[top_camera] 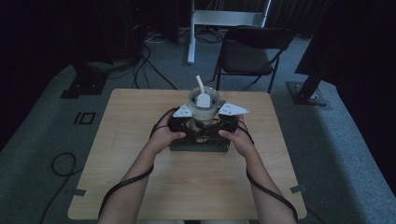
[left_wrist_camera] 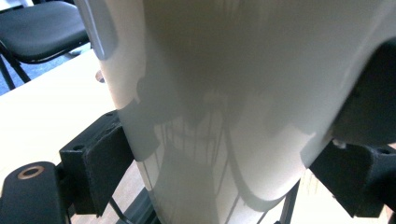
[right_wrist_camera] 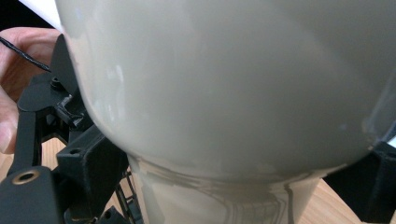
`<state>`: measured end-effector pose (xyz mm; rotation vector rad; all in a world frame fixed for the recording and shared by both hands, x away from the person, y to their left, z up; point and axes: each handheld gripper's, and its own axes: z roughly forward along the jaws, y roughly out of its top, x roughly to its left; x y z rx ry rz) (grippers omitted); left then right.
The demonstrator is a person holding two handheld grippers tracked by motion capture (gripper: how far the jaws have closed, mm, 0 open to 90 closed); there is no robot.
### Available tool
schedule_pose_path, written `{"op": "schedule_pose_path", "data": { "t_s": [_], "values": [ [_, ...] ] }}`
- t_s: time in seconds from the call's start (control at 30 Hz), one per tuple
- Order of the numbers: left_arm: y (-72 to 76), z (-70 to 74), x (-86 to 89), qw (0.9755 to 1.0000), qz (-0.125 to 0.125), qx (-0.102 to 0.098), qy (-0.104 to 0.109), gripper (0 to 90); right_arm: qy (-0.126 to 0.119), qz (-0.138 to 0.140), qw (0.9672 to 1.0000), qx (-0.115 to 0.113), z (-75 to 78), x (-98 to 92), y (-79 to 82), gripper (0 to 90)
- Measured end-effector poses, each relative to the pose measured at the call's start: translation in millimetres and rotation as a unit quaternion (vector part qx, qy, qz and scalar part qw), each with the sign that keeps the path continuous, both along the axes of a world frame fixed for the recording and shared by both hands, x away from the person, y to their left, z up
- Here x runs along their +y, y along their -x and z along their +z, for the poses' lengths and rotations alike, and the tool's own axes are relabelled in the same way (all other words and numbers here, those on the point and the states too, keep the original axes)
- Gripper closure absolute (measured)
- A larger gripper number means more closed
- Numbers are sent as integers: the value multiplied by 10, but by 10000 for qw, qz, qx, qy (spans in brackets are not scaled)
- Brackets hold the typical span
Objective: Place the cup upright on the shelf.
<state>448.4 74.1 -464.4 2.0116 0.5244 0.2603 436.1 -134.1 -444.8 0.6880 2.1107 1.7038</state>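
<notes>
A clear glass jar (top_camera: 203, 108) of milky white liquid stands at the far middle of the wooden table (top_camera: 140, 140), on a low black stand (top_camera: 200, 143). A white utensil (top_camera: 201, 88) sticks up out of it. My left gripper (top_camera: 190, 118) holds the jar from the left and my right gripper (top_camera: 216, 118) from the right. In the left gripper view the jar (left_wrist_camera: 224, 93) sits between both pads (left_wrist_camera: 105, 161), which touch its wall. In the right gripper view the jar (right_wrist_camera: 233, 93) bulges between the black jaws, and the left gripper (right_wrist_camera: 56, 116) shows behind it.
A black folding chair (top_camera: 252, 51) stands beyond the table's far edge, with a white desk leg (top_camera: 191, 32) to its left. Cables (top_camera: 60, 163) lie on the grey carpet at the left. The near half of the table holds my forearms.
</notes>
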Motion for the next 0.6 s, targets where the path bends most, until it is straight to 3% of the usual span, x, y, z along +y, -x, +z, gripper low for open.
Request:
{"op": "schedule_pose_path", "data": {
  "t_s": [0.43, 0.6],
  "values": [
    [27, -112, 29, 9999, 53, -38, 93, 114, 55, -29, 10000, -40, -95, 43, 18, 84],
    [77, -144, 24, 9997, 117, -184, 127, 113, 20, 57, 9994, -337, -160, 31, 50, 84]
  ]
}}
